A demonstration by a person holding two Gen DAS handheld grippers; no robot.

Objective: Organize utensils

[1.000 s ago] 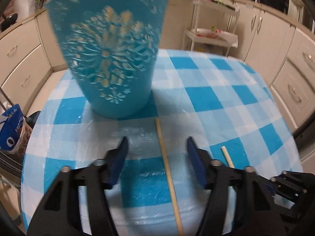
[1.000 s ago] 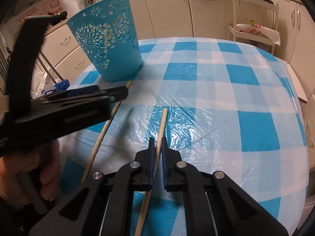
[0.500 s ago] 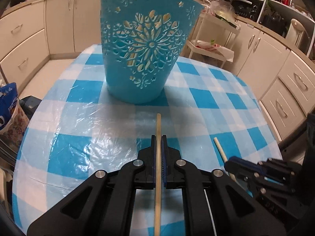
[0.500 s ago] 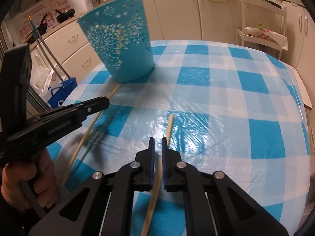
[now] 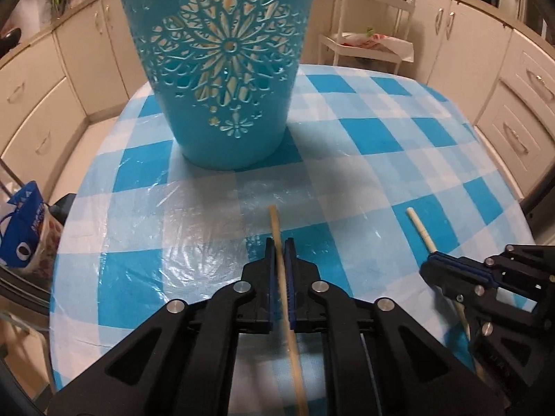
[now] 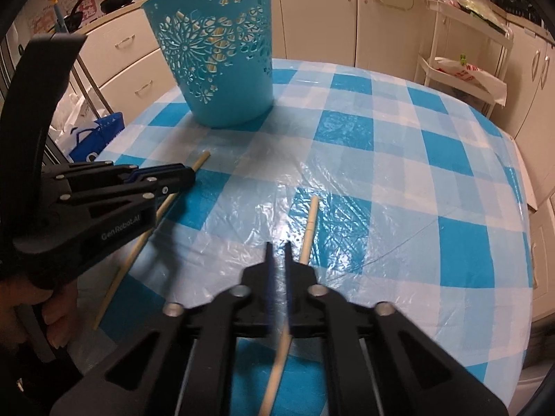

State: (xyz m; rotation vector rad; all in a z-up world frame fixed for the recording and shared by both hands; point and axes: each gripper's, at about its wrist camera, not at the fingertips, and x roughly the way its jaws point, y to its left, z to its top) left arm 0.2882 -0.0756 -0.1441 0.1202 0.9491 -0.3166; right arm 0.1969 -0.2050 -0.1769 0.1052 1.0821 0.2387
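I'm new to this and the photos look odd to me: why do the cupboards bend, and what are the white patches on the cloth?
Both views: fisheye lenses curve the cupboards. Left wrist view: white glare on the plastic table cover. Right wrist view: similar glare, and the right gripper looks slightly blurred.

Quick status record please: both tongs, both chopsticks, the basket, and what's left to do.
left tongs: shut on left chopstick
right tongs: shut on right chopstick
chopsticks: both low over the checked tablecloth, tips pointing toward the basket
basket: blue, cut-out pattern, upright on the table, beyond both tongs; pale sticks show through the holes
remaining: neither held chopstick is in the basket yet
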